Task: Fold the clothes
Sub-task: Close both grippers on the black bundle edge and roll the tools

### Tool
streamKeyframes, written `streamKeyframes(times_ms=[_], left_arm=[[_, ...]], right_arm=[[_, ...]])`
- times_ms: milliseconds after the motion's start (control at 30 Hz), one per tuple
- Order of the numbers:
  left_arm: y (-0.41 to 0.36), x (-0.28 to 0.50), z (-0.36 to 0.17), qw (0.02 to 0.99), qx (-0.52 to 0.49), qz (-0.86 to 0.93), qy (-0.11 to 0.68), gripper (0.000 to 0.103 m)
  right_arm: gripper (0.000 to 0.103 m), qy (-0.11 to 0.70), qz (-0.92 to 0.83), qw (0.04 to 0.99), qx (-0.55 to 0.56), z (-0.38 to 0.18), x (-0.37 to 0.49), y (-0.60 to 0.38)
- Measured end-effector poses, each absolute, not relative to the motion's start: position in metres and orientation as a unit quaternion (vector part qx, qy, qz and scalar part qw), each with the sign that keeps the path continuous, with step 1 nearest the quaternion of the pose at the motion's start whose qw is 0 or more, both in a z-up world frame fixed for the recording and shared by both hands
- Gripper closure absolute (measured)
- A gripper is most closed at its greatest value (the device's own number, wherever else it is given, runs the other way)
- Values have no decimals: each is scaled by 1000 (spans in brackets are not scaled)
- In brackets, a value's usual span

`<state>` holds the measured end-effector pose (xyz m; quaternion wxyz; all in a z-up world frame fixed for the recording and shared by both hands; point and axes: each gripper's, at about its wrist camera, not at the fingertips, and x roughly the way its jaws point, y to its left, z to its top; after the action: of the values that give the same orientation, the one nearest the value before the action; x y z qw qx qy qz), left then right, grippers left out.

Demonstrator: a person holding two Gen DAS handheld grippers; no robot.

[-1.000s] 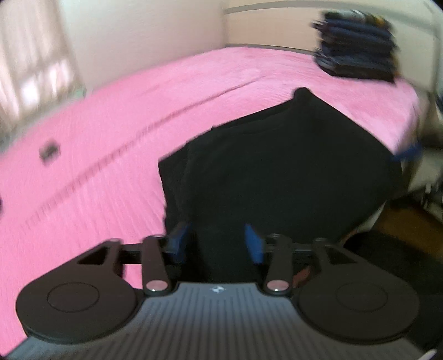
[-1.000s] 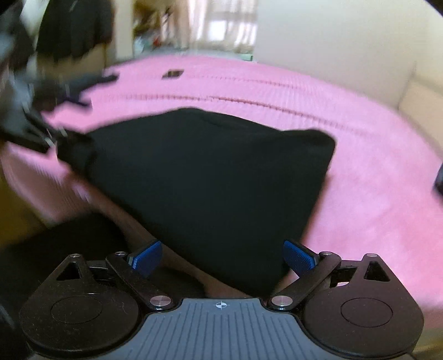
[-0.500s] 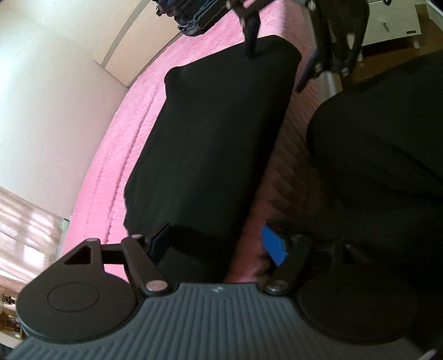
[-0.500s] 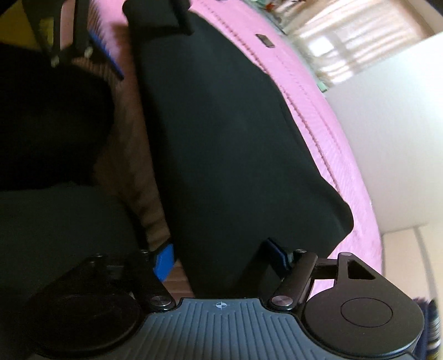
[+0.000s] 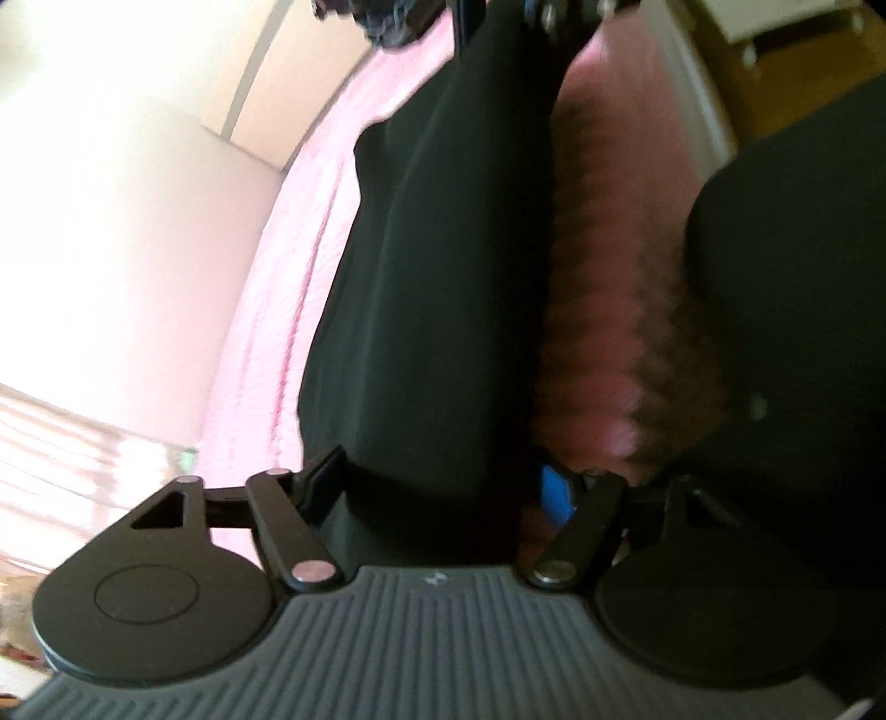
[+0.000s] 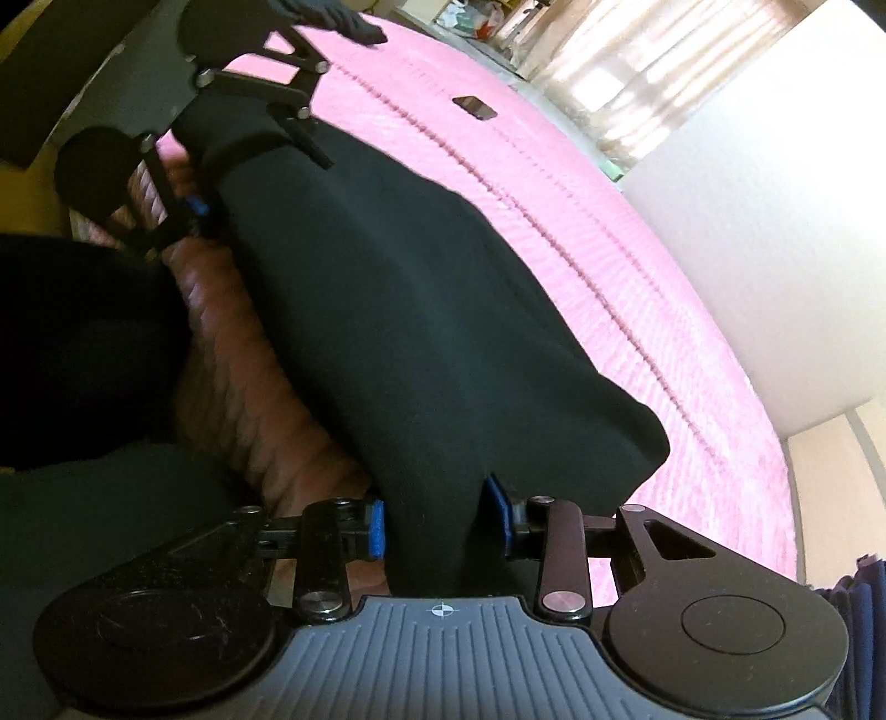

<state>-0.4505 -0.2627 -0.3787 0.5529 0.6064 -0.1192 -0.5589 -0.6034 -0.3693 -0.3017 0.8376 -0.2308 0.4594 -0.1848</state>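
A black garment lies folded along the near edge of a pink bed, stretched between the two grippers. The right gripper has its blue pads spread a little, with a bunched corner of the garment between them; whether they pinch it cannot be told. The left gripper straddles the opposite end of the cloth, its fingers parted wide on either side of the fabric. Beyond the left gripper, a stack of dark clothes sits at the far end of the bed. Ahead of the right gripper, a small dark object rests on the bedspread.
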Motion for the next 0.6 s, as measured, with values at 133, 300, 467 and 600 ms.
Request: streamKeyframes(times_ms=[133, 300, 467, 600], left_arm=[[-269, -447, -380, 548, 612, -561, -101, 57], [-275, -437, -366, 552, 591, -584, -63, 66], [-284, -424, -349, 559, 563, -609, -13, 66], [-287, -423, -348, 551, 569, -611, -9, 66]], right_arm=[[40, 463, -192, 820, -277, -320, -603, -354], [41, 454, -181, 804, -337, -340, -595, -336], [41, 476, -198, 778, -359, -352, -584, -357], [41, 486, -190, 775, -356, -351, -582, -365]])
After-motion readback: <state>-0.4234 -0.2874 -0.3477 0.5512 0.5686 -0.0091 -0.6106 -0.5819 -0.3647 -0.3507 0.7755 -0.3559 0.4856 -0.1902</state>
